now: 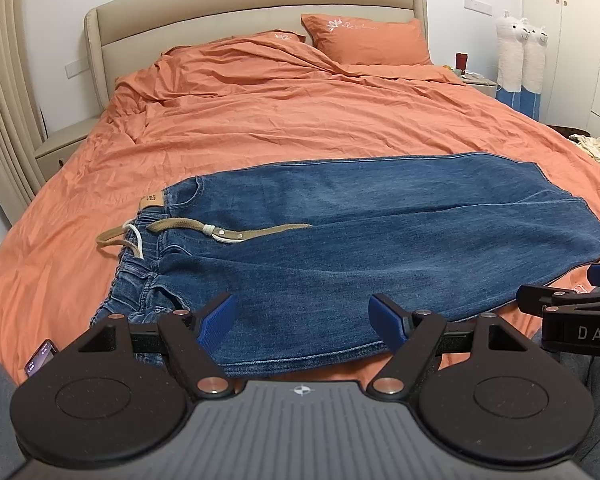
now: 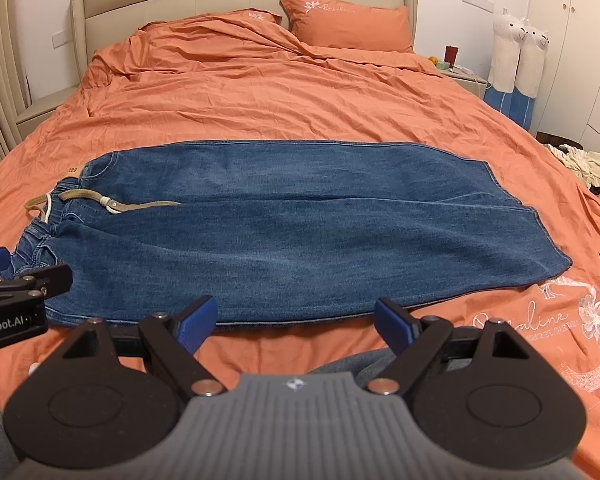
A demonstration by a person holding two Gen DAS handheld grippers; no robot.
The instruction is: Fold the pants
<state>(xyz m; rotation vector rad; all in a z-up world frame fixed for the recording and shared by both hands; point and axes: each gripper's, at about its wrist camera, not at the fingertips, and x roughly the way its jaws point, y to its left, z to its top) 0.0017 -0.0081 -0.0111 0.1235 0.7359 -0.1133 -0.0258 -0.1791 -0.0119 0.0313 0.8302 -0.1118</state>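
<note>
Blue denim pants (image 1: pixel 340 240) lie flat across the orange bed, waistband at the left, leg hems at the right; they also show in the right wrist view (image 2: pixel 280 236). A tan belt with a white drawstring (image 1: pixel 204 232) lies at the waist. My left gripper (image 1: pixel 302 320) is open and empty, just above the near edge of the pants by the waist side. My right gripper (image 2: pixel 294 326) is open and empty, above the near edge of the pants nearer the legs. Each gripper shows at the edge of the other's view.
The orange duvet (image 1: pixel 300 112) covers the bed, with pillows (image 1: pixel 364 40) at the beige headboard. A phone (image 1: pixel 40 358) lies at the bed's near left edge. Nightstands stand on both sides; plush alpacas (image 1: pixel 520 56) and a clothes pile (image 2: pixel 580 160) are at the right.
</note>
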